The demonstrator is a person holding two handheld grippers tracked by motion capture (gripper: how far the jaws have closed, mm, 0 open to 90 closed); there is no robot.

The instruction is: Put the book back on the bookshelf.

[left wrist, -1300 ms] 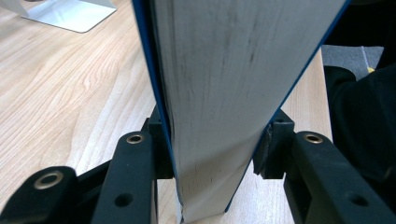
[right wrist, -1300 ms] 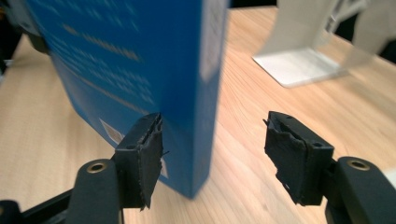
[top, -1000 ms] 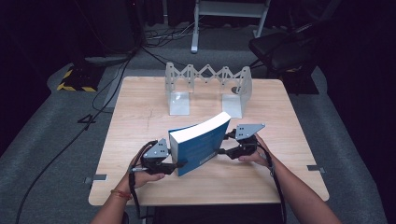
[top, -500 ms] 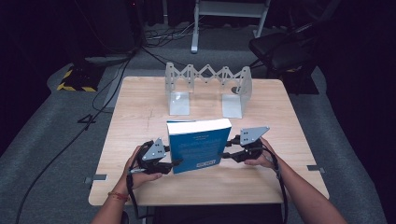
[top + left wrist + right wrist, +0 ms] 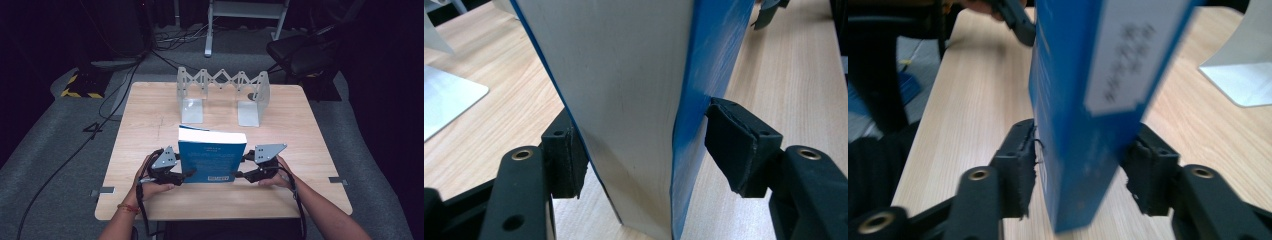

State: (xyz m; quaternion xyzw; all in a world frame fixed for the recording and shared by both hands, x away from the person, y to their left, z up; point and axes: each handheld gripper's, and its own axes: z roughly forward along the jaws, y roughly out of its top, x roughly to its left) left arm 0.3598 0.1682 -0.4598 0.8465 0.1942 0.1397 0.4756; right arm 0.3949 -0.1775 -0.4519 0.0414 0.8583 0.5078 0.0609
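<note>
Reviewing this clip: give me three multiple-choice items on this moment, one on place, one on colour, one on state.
1. Where is the metal rack?
A. at the far edge
B. by the person's hands
C. on the floor

2. What colour is the book's cover?
A. red
B. blue
C. green

3. How is the book posed?
A. lying flat
B. standing upright between the two grippers
C. shelved in the rack

Answers: 1 A, it stands beyond the book on the table. 2 B, plainly blue. 3 B, the left gripper and right gripper flank it.
</note>
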